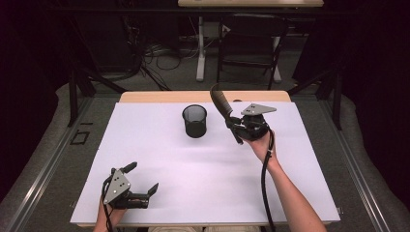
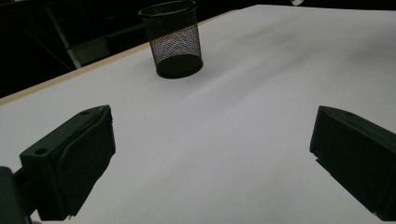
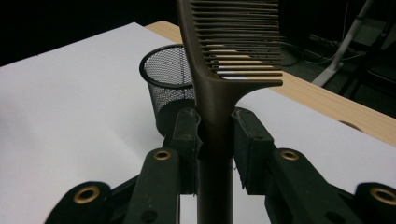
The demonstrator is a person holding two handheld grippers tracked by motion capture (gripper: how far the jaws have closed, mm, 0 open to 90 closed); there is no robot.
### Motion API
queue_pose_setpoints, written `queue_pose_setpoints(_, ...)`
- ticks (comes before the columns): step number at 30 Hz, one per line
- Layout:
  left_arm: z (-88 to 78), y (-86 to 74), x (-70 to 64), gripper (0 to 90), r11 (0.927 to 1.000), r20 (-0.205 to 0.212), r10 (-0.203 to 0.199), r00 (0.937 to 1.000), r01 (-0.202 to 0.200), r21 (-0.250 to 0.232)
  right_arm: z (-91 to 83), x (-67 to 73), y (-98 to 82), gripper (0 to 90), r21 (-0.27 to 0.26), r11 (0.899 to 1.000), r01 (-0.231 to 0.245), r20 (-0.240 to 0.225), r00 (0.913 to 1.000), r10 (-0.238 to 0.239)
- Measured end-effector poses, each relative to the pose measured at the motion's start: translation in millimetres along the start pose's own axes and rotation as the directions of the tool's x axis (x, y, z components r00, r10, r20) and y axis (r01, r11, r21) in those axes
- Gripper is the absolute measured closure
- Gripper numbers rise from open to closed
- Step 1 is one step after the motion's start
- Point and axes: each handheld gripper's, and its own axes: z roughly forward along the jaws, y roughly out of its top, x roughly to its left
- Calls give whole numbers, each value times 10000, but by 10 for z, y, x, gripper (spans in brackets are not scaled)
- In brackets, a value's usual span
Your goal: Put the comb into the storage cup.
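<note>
Brown plastic comb [image 3: 219,79] clamped upright between the two black jaws of the right tool [image 3: 214,140], seen along the jaws in the right gripper view; the pads [image 3: 187,135] press on the comb's handle from both sides, just below the point where the toothed section begins, and the teeth point to the right of that view. In the high view the right tool [image 1: 240,129] is raised above the far right part of the white worktop [image 1: 203,179], with the comb [image 1: 221,105] slanting up and to the left from the jaws, its upper end just to the right of the black mesh cup [image 1: 195,121]. The cup stands upright on the far middle of the worktop, open end up, apart from the comb; in the right gripper view the cup [image 3: 167,79] lies behind and left of the comb's handle. Left tool [image 1: 136,180] at the near left corner of the worktop in the high view, held by a hand [image 1: 109,215] entering from the bottom edge, jaws spread wide with nothing between them. In the left gripper view both jaws of the left tool [image 2: 212,154] stand far apart over bare white surface, with the cup [image 2: 173,39] well ahead of them. A cable [image 1: 265,183] trails from the right tool along the person's forearm.
</note>
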Motion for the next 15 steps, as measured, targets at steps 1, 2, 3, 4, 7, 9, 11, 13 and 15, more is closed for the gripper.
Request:
queue_pose_setpoints(1, 0, 1, 0, 3, 10000, -15, 29, 10000, -29, 13, 5, 2, 12, 726, -36, 10000, -16, 4, 10000, 16)
queue_pose_setpoints(2, -2, 1, 0, 3, 10000, -33, 17, 10000, -17, -1, 10, 5, 25, 726, -69, 10000, -5, 15, 10000, 5)
queue_pose_setpoints(3, -4, 1, 2, 3, 10000, -60, 14, 10000, -14, -12, 17, 6, 38, 726, -89, 10000, -4, -6, 10000, 4)
queue_pose_setpoints(4, -4, 0, 4, 3, 10000, -78, -16, 10000, 16, -9, 23, 6, 51, 727, -69, 10000, -7, -20, 10000, 7)
queue_pose_setpoints(7, -5, -1, 4, 3, 10000, -95, -21, 10000, 20, -18, 47, 17, 81, 726, -118, 9999, 20, -2, 10000, -20)
queue_pose_setpoints(9, -3, 0, 1, 3, 10000, -69, -2, 10000, 2, 9, 62, 24, 94, 726, -178, 9998, 25, 2, 10000, -25)
queue_pose_setpoints(11, 1, 0, -1, 3, 10000, -33, 15, 10000, -15, 18, 83, 27, 106, 726, -163, 9999, 31, -4, 10000, -31)
queue_pose_setpoints(13, -1, 0, 1, 3, 10000, -33, 22, 10000, -22, 10, 102, 30, 116, 726, -173, 9999, -1, -27, 10000, 1)
queue_pose_setpoints(15, -3, 0, 2, 3, 10000, -57, -3, 10000, 3, -10, 119, 35, 128, 726, -210, 9998, -2, -25, 10000, 2)
